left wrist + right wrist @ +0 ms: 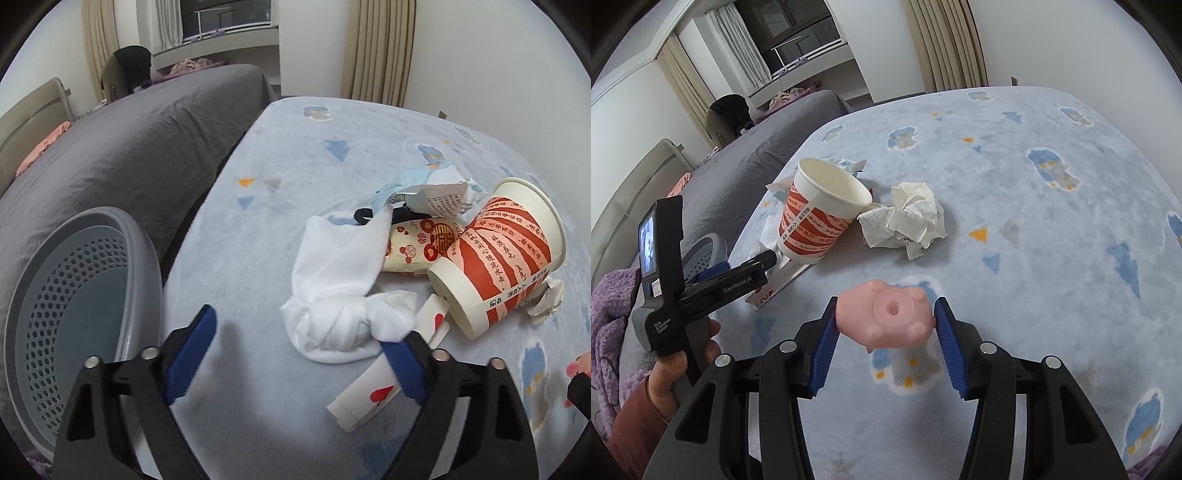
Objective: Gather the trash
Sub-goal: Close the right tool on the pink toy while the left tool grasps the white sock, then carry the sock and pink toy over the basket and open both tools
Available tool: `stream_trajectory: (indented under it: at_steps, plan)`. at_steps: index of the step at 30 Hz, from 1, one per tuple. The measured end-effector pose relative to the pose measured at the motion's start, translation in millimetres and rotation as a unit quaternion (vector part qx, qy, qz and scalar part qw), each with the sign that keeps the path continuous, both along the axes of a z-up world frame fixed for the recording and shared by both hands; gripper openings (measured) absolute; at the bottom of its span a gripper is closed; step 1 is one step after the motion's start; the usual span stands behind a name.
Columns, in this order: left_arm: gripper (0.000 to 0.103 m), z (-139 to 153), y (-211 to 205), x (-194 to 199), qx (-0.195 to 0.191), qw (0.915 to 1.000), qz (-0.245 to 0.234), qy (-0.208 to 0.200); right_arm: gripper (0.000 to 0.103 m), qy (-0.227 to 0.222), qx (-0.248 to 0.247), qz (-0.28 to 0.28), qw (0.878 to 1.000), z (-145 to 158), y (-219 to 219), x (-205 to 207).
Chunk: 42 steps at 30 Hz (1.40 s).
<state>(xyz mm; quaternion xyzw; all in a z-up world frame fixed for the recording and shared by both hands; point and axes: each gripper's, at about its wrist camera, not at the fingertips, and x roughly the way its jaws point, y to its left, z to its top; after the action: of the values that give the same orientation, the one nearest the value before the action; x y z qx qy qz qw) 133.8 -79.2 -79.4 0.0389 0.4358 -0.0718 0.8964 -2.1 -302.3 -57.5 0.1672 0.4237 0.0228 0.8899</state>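
Barely started: the grey perforated basket point(74, 295) looks empty, the striped paper cup point(820, 218) and crumpled paper point(908, 218) sit on the bed point(1052, 229), the right hand-held gripper point(884, 334) pinches a pink rubber toy point(886, 317), and the left hand-held gripper point(299, 350) is spread.

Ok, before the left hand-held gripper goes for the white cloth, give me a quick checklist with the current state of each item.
1. Left hand-held gripper open and holding nothing: ok.
2. White cloth within its span: not ok; it lies by the right finger, off to that side.
3. Cloth free of other trash: not ok; it overlaps the small cup and a card sleeve.
4. Basket in view to the left, opening unblocked: ok.
5. Right hand-held gripper has the pink toy between its fingers: ok; firmness cannot tell.
6. Striped cup stable: cannot tell; it lies tipped against the crumpled paper.
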Motion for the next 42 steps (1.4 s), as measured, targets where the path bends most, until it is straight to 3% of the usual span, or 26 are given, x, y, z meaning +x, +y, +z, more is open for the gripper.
stream_trajectory:
  at_steps: [6,15,25,32,42]
  plan:
    - [0.038,-2,-2,2,-0.024,0.9994,-0.023,0.013,0.050,0.002,0.000,0.002,1.000,-1,1,1]
    - [0.036,19,11,-20,-0.014,0.9994,-0.025,-0.019,0.050,-0.001,-0.010,0.006,1.000,-1,8,1]
    - [0.036,59,58,-51,-0.007,0.9972,0.006,-0.074,0.050,-0.011,-0.029,0.031,0.999,11,42,5]
    - [0.036,72,106,-67,0.001,0.9945,0.045,-0.094,0.050,-0.022,-0.040,0.080,0.996,23,95,22]
    - [0.036,67,179,-70,0.005,0.9886,0.122,-0.087,0.050,-0.042,-0.051,0.179,0.982,33,190,61]
